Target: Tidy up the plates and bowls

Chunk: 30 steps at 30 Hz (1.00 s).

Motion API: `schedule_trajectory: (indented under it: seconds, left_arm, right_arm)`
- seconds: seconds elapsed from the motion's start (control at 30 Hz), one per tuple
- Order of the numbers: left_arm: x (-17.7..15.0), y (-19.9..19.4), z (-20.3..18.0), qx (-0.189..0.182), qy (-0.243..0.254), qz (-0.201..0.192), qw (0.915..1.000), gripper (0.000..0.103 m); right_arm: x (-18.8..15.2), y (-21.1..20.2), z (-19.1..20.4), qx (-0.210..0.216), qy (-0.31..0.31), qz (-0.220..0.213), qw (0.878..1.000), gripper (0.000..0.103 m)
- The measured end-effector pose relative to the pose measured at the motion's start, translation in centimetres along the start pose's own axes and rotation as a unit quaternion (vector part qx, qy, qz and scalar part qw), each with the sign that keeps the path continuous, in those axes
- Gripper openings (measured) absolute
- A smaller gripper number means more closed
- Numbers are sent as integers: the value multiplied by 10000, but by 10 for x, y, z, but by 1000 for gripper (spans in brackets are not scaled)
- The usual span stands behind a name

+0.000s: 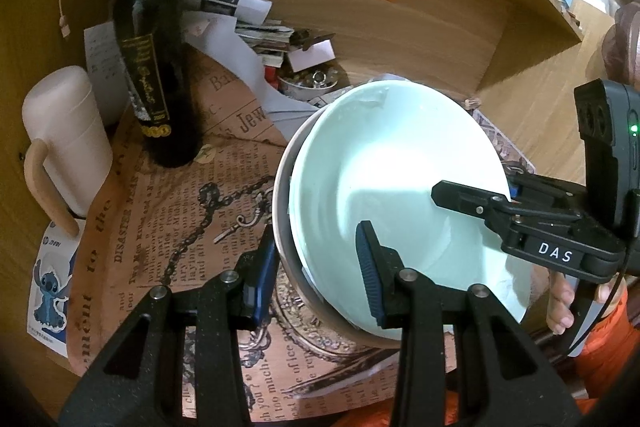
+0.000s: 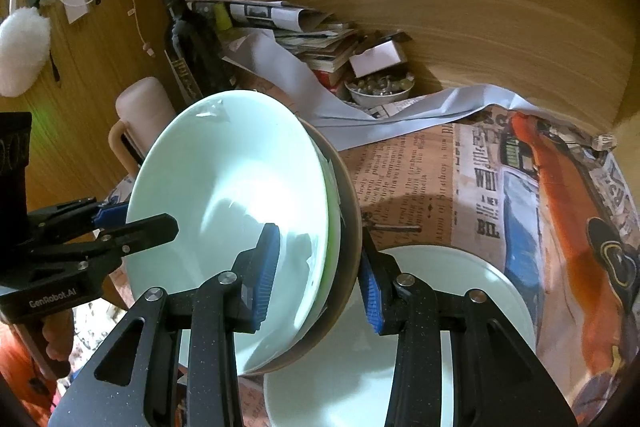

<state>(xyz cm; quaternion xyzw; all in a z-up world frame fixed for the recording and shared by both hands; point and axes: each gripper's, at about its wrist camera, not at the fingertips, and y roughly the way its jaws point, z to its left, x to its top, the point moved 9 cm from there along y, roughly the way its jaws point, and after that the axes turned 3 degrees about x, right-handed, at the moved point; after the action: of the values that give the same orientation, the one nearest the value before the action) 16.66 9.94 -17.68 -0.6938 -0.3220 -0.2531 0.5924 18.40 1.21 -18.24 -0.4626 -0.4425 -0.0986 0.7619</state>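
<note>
A pale mint bowl [image 1: 400, 187] sits nested in a grey-brown outer bowl [image 1: 282, 211], and the stack is tilted and lifted off the table. My left gripper [image 1: 316, 275] is shut on the stack's near rim, one blue pad inside and one outside. My right gripper [image 1: 476, 193] clamps the opposite rim. In the right wrist view the right gripper [image 2: 320, 279] pinches the rims of the mint bowl [image 2: 224, 195] and outer bowl [image 2: 352, 227], with a thin green edge between them. The left gripper [image 2: 140, 221] holds the far side. A pale plate [image 2: 460, 279] lies on the table below.
A dark wine bottle [image 1: 156, 67] and a pink lidded jug [image 1: 68, 131] stand at the left. A small bowl of trinkets [image 1: 308, 83] and piled papers lie by the wooden back wall [image 1: 400, 39]. A newspaper-print cloth [image 2: 420, 187] covers the table.
</note>
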Motion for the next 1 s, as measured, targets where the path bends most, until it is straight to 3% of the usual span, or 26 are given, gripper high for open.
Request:
schedule_trajectory:
  seconds: [1.0]
  left_arm:
    - [-4, 10, -67, -445, 640, 50, 9969, 38]
  right_arm:
    - [-31, -56, -52, -423, 484, -282, 9975, 34]
